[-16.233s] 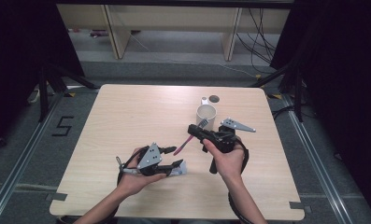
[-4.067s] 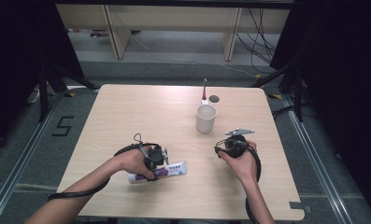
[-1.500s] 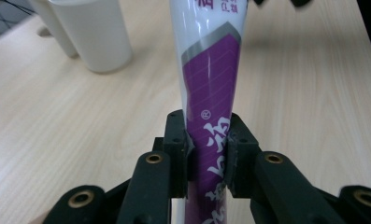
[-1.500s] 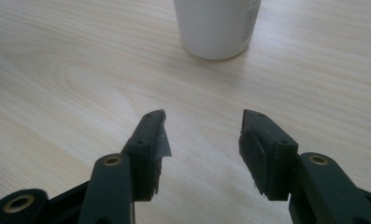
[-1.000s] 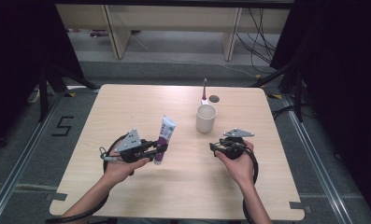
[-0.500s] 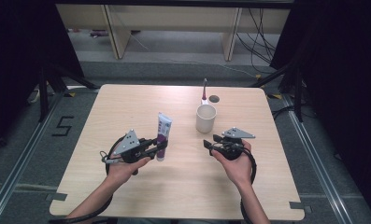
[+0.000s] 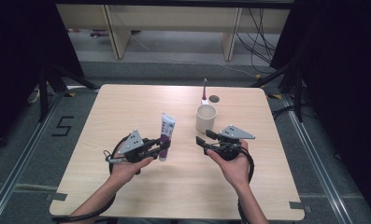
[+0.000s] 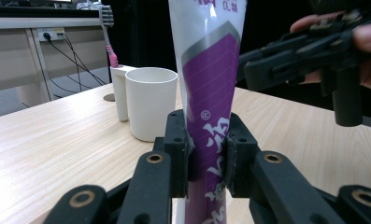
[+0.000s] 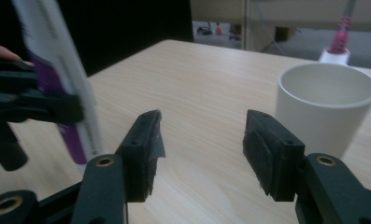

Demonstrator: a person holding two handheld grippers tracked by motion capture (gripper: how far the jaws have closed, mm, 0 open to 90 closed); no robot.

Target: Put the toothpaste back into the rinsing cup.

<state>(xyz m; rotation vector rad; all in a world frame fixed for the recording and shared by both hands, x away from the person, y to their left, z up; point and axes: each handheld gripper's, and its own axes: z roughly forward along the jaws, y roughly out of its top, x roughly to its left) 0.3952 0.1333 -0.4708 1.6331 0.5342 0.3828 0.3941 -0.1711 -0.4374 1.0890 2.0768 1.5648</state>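
Over the table point(image 7: 127, 112), left jaws clamp the upright toothpaste tube point(image 8: 206, 93); right jaws just opened, empty.

bare table point(image 7: 127, 107) at left, cup point(image 7: 206, 118) blocking far centre

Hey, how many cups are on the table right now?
1. The white cup stands toward the table's far side, right of the upright toothpaste tube and just in front of the toothbrush holder. Nothing here looks big enough to hide another.

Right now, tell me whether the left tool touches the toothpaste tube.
Touching: the left gripper view shows the left tool with both pads pressed against the toothpaste tube.
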